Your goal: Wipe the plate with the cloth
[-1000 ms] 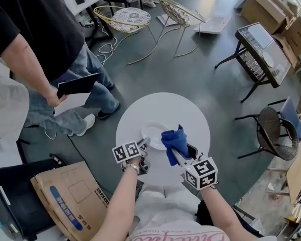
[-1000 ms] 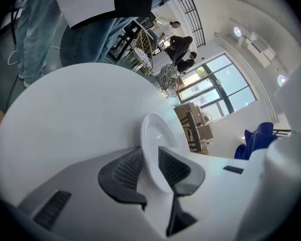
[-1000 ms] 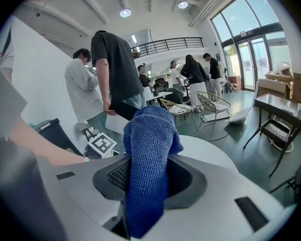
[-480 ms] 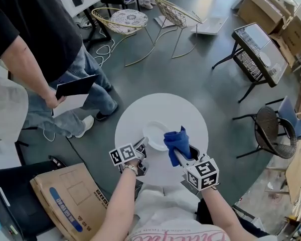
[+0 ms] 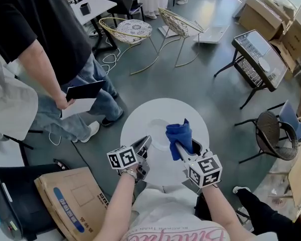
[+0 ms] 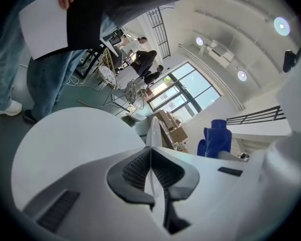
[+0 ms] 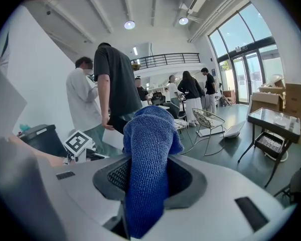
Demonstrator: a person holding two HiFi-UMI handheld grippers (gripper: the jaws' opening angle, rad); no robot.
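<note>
Left gripper view: left gripper [image 6: 151, 153] fingers, just closed, clench the white plate [image 6: 153, 129] by its thin rim, edge-up above the counter [image 6: 60, 134]. Right gripper [image 7: 146, 177] fingers grasp the blue cloth [image 7: 151, 129]. Risk: wiping pressure could lever the plate loose from so narrow a hold.

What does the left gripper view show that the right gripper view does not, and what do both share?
Only the left gripper view: the left gripper shut on the thin rim of the white plate, seen edge-on, with the round white table behind it. Only the right gripper view: the right gripper shut on the blue cloth, and the left gripper's marker cube. Both: the cloth, the wire chairs and a standing person in a dark shirt.
</note>
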